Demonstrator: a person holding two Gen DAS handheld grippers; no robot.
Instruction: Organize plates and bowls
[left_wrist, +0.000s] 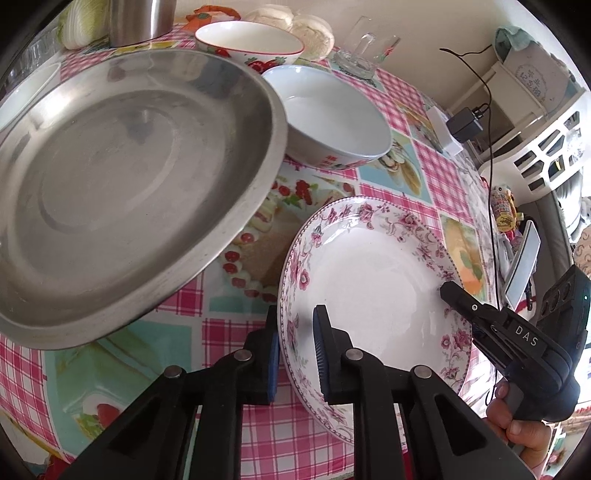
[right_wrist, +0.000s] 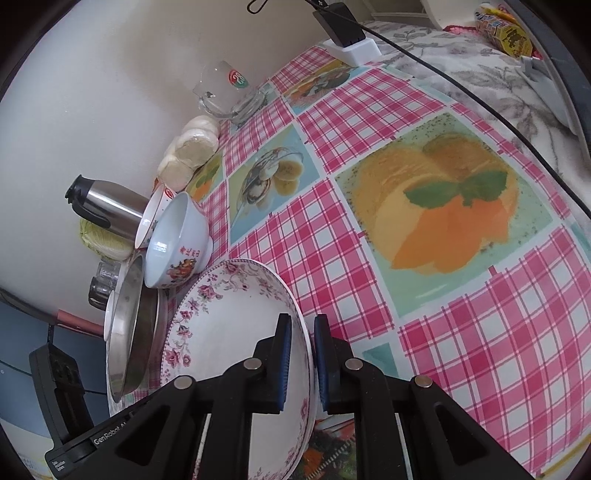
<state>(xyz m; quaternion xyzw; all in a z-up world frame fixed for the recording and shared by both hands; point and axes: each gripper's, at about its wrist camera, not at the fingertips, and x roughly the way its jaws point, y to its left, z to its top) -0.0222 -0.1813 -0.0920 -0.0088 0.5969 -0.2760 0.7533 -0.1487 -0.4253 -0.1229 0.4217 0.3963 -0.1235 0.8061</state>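
A white plate with a pink floral rim (left_wrist: 369, 288) sits near the front of the checked tablecloth (left_wrist: 399, 96), and both grippers hold it. My left gripper (left_wrist: 295, 326) is shut on its near-left rim. My right gripper (left_wrist: 452, 293), held by a hand, is shut on the opposite rim. In the right wrist view the right gripper (right_wrist: 301, 332) pinches the plate (right_wrist: 229, 332) edge between blue pads. A large steel pan (left_wrist: 129, 184) lies to the left, resting on other dishes. Behind it stand a pale blue bowl (left_wrist: 332, 110) and a white bowl with a red rim (left_wrist: 251, 40).
A glass mug (left_wrist: 365, 48), steamed buns (right_wrist: 192, 147), a steel flask (right_wrist: 110, 210) and a cabbage (right_wrist: 103, 240) line the back against the wall. A power adapter (right_wrist: 347, 29) with its cable lies at the table's far right. A white basket (left_wrist: 546, 147) stands beyond the edge.
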